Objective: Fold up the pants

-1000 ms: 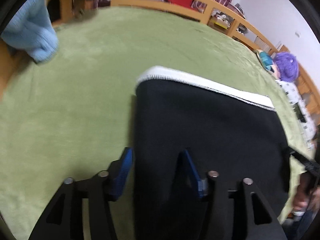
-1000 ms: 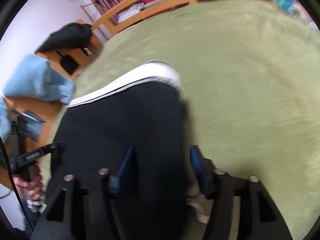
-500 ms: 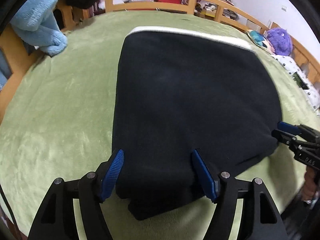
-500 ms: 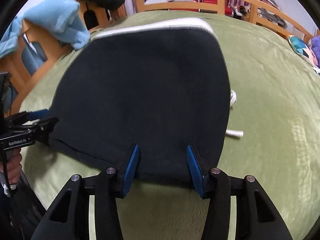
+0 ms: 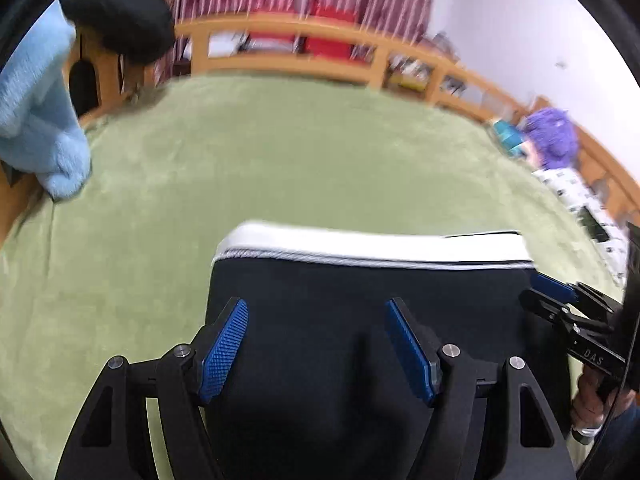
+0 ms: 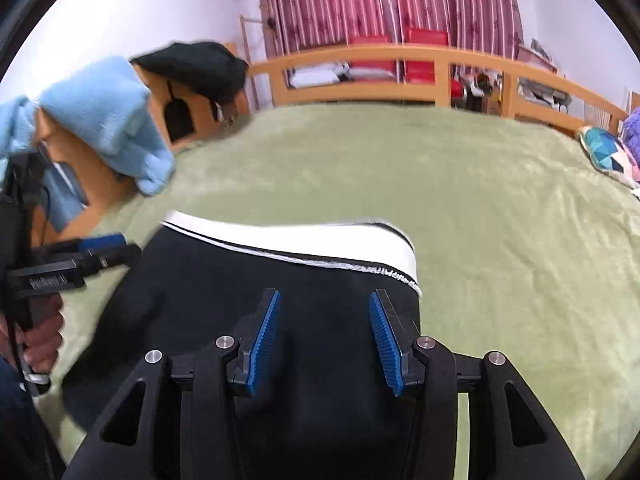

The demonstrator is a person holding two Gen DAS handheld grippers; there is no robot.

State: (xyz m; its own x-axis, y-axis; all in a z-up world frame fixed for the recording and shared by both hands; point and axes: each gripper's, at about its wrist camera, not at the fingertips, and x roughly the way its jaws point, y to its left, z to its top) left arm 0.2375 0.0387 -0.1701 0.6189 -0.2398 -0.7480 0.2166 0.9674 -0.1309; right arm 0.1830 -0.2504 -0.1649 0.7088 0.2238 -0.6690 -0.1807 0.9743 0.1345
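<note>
Black pants (image 5: pixel 360 304) with a white waistband (image 5: pixel 360 246) lie folded on the green blanket; they also show in the right wrist view (image 6: pixel 248 288). My left gripper (image 5: pixel 318 344) is open and hovers low over the pants' left part, near the left edge. My right gripper (image 6: pixel 324 340) is open over the pants' right part, near the right edge. Each gripper shows in the other's view: the right one at the pants' right edge (image 5: pixel 560 300), the left one at the left edge (image 6: pixel 96 252). Neither holds cloth.
The green blanket (image 6: pixel 500 200) covers a bed with a wooden rail (image 6: pixel 400 56) at the back. A light blue garment (image 5: pixel 36 120) and a black garment (image 5: pixel 120 20) hang at the left. A purple plush (image 5: pixel 552 136) and a patterned pillow (image 6: pixel 604 152) lie at the right.
Both grippers have tilted up and moved forward over the pants, so the white waistband now sits closer. Both stay open.
</note>
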